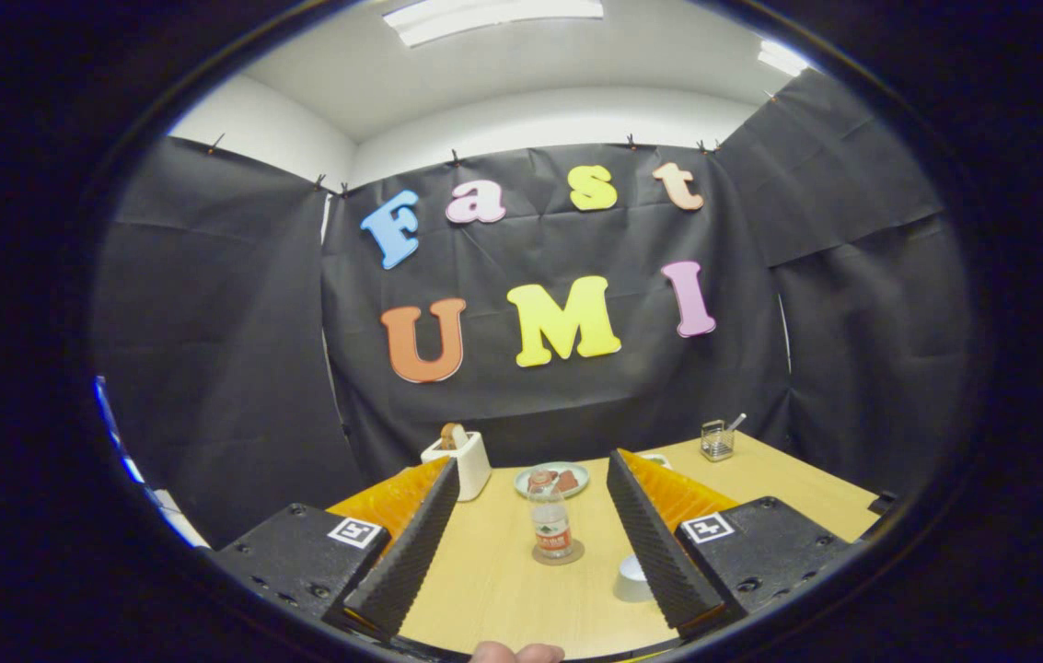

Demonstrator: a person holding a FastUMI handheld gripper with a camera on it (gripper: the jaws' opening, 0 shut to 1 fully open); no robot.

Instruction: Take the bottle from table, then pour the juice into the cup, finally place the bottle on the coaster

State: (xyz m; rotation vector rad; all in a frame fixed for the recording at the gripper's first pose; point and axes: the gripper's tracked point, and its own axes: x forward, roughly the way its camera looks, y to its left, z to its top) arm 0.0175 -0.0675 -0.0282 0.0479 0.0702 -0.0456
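The hand-held gripper (530, 479) hovers above the near part of a light wooden worktop (503, 589), its two fingers spread wide apart and gripping nothing. Between the fingers, a little ahead of them, a small clear bottle (550, 520) with a red-and-white label stands upright on a round coaster (560, 552), touching neither finger. Just beside the inner face of the right finger, nearer than the bottle, a pale cup (633, 580) sits on the worktop, partly hidden behind that finger. Beyond the bottle, near the far edge of the worktop, lies a light green plate (551, 479) carrying some reddish-brown pieces; what they are cannot be told. To the left of the plate, close behind the tip of the left finger, a white holder (461, 460) stands with a brown, rounded item poking out of its top. At the far right corner of the worktop a small wire basket (717, 440) holds a pale utensil handle that leans to the right. The tip of a person's finger (514, 653) shows at the near edge of the worktop, below the gap between the gripper's fingers.
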